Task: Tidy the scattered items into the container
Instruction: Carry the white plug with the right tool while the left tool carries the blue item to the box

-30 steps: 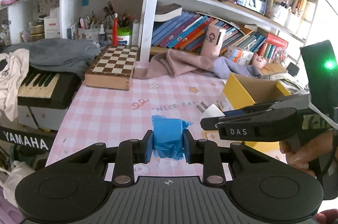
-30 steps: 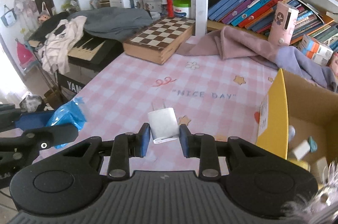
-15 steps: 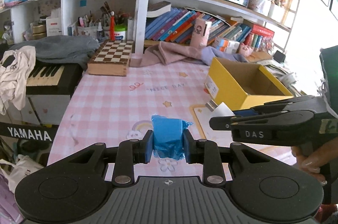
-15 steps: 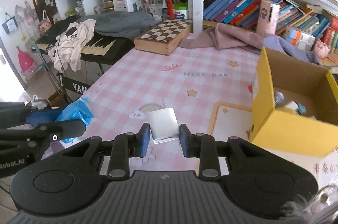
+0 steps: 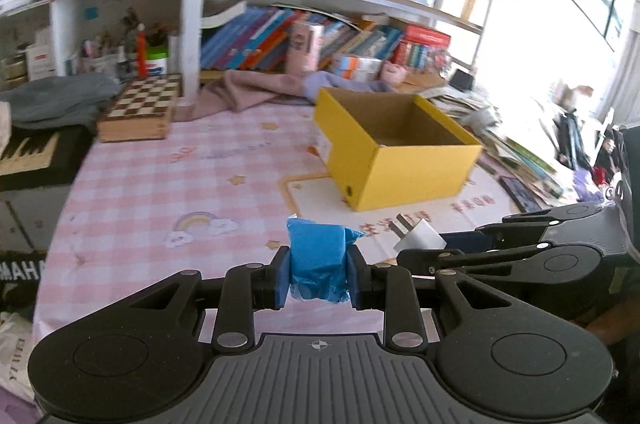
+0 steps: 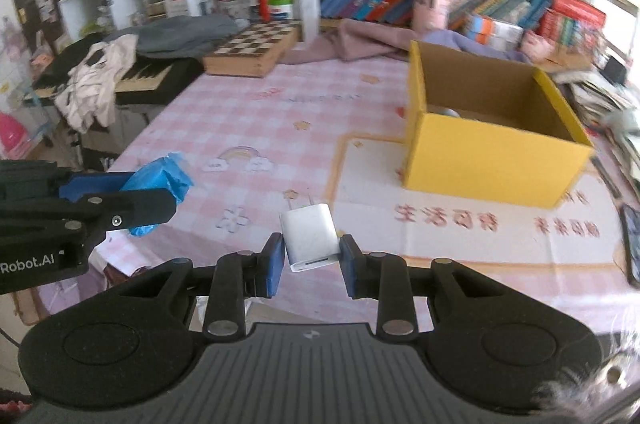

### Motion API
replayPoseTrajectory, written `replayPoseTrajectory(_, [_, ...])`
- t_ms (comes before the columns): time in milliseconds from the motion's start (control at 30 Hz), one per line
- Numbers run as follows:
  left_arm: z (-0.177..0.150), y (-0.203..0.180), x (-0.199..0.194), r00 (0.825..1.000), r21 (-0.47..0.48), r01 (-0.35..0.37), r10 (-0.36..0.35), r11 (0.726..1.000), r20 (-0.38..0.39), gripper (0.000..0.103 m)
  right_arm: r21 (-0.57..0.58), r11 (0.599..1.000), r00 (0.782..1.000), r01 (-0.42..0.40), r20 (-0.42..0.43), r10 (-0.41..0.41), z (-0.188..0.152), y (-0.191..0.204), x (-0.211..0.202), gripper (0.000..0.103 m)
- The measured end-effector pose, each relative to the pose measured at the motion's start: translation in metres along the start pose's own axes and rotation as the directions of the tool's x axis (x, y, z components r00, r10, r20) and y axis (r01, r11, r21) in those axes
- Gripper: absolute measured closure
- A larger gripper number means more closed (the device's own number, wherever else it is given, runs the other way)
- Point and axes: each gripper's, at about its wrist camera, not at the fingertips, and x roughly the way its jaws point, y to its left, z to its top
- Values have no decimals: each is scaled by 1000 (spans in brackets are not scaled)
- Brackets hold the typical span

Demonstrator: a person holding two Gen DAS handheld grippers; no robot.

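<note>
My left gripper (image 5: 318, 274) is shut on a crumpled blue packet (image 5: 318, 260), held above the near part of the pink checked table (image 5: 180, 184). My right gripper (image 6: 312, 260) is shut on a white plug adapter (image 6: 310, 238), prongs pointing away. Each gripper shows in the other's view: the right one with the adapter (image 5: 420, 238) at the right, the left one with the packet (image 6: 160, 180) at the left. The open yellow cardboard box (image 5: 396, 148) stands ahead on the right of the table, also in the right wrist view (image 6: 492, 152). Its contents are mostly hidden.
A wooden chessboard box (image 5: 140, 108) and a pink-purple cloth (image 5: 256, 92) lie at the table's far side below packed bookshelves. A keyboard with clothes on it (image 6: 120, 80) stands left of the table. Books and papers (image 5: 520, 152) are piled right of the box.
Both grippers have pulled back from the table and swung rightward, each keeping its item. The yellow box now sits farther away and more central in both views.
</note>
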Motion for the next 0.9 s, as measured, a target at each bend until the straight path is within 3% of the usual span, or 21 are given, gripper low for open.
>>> replayPoseTrajectory(500, [-3,-39,17,995,66,94,-90,993,-49,77,104,988,993,114,5,-116,-29,-34,-30,75])
replayPoseTrajectory(900, [1,-72,41,980,104,181,-171,978,-100,77,171,969,984,178,-11,-179,-45,-65,-45,75])
